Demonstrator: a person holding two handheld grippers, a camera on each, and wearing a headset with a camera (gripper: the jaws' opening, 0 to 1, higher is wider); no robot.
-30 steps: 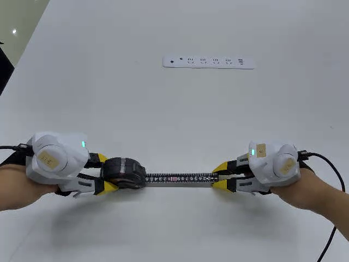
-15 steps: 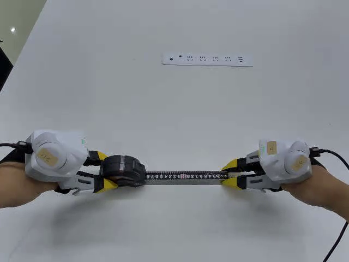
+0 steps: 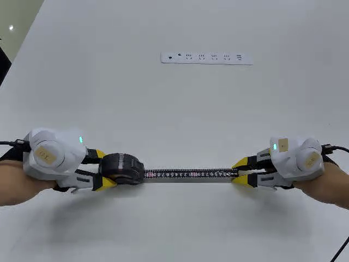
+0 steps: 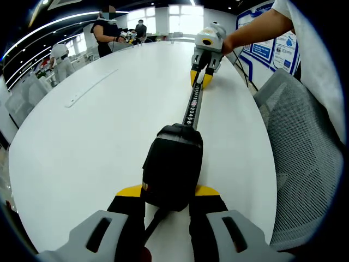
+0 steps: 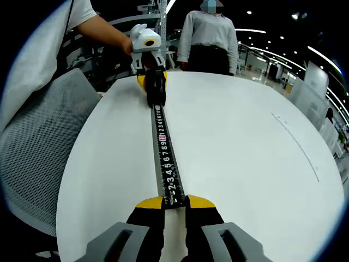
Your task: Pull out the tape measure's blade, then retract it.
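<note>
At the near edge of a white table, seen in the head view, the left gripper clamps the tape measure's black case between its yellow-tipped jaws. The right gripper, well apart from it, pinches the free end of the blade. The blade runs straight and level from one gripper to the other, its long axis crosswise to the person. A power strip lies far beyond both grippers.

In the left gripper view, the case sits directly ahead, with that gripper's jaws pressed on its two sides. The blade stretches away from it to the right gripper at the far end.

In the right gripper view, the jaws are closed on the blade's tip just ahead, numbered face up. The blade leads straight forward to the case held in the left gripper.

The pull-out looks well along. For the retract, the blade's line points from the right gripper directly at the case, so the right gripper, the one nearer the tip, would need to travel along that axis toward the left.
</note>
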